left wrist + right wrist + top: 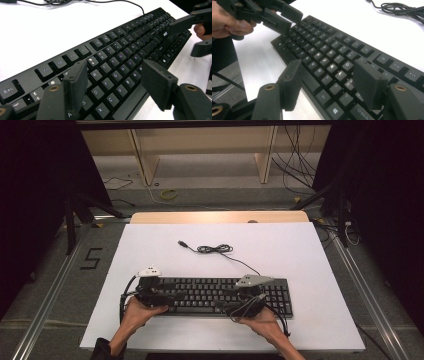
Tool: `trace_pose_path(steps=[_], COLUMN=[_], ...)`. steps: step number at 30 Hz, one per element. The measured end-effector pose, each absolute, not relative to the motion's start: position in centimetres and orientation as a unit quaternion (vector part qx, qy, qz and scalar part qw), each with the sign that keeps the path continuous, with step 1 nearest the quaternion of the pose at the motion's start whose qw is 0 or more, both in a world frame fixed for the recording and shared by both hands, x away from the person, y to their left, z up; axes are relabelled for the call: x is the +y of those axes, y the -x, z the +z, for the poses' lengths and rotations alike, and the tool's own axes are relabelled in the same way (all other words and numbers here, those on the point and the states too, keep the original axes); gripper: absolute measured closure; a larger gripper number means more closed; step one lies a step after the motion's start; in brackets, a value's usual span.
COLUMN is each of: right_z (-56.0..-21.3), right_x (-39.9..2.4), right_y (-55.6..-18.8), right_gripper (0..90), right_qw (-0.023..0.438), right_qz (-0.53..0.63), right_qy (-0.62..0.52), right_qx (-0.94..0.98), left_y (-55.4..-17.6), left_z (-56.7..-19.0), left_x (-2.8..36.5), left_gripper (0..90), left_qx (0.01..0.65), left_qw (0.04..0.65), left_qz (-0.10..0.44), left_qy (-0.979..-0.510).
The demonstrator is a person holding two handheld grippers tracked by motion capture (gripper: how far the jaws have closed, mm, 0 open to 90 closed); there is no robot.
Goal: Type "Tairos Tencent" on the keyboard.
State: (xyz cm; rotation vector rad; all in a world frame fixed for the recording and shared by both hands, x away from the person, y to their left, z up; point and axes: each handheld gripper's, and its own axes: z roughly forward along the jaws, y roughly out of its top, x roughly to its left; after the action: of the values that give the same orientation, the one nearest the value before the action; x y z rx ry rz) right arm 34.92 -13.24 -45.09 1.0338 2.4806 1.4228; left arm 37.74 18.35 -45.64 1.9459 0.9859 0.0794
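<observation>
A black keyboard (220, 296) lies flat near the front edge of a white surface (280, 245), its long side running left to right. A person's hands come in from the near side, one gripper at each end of the keyboard. The left gripper (115, 82) hovers over the letter keys at the keyboard's left end, its jaws apart with nothing clamped between them; the right gripper (329, 82) hangs over the front edge near the bottom key row, its jaws likewise apart and gripping nothing. In the high view the left gripper (150, 290) and right gripper (248, 295) sit above the keyboard's two ends. The keyboard's cable (215, 249) trails away across the surface in a loose coil behind it, ending in a plug (183, 243).
</observation>
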Motion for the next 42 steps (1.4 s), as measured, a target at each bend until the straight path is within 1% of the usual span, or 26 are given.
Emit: trace_pose_path(steps=[3, 6, 13, 21, 30, 42], right_z=[-45.2, -45.2, -45.3, -45.3, -45.3, -45.2], right_x=[-13.5, -13.7, -13.9, -14.3, -14.8, -15.1], right_y=[-34.7, -34.5, -34.1, -33.8, -33.5, -33.3], right_gripper=[40.3, 39.5, 38.2, 36.5, 34.5, 33.9], right_qw=[0.049, 0.048, 0.049, 0.054, 0.060, 0.057], right_qz=[0.468, 0.470, 0.473, 0.474, 0.477, 0.475], right_qy=[-0.340, -0.339, -0.337, -0.341, -0.345, -0.349], right_qx=[0.814, 0.814, 0.813, 0.810, 0.806, 0.806], left_y=[-38.1, -38.3, -38.9, -39.6, -40.2, -40.5], left_z=[-45.7, -45.8, -46.0, -46.6, -46.8, -47.2], left_x=[18.1, 17.7, 16.9, 15.5, 14.5, 14.2], left_gripper=[42.1, 48.1, 65.3, 79.5, 88.6, 89.0], left_qx=[0.404, 0.400, 0.392, 0.382, 0.379, 0.382], left_qw=[0.455, 0.449, 0.431, 0.404, 0.391, 0.378], left_qz=[0.028, 0.026, 0.029, 0.032, 0.037, 0.040], left_qy=[-0.793, -0.799, -0.812, -0.830, -0.838, -0.843])
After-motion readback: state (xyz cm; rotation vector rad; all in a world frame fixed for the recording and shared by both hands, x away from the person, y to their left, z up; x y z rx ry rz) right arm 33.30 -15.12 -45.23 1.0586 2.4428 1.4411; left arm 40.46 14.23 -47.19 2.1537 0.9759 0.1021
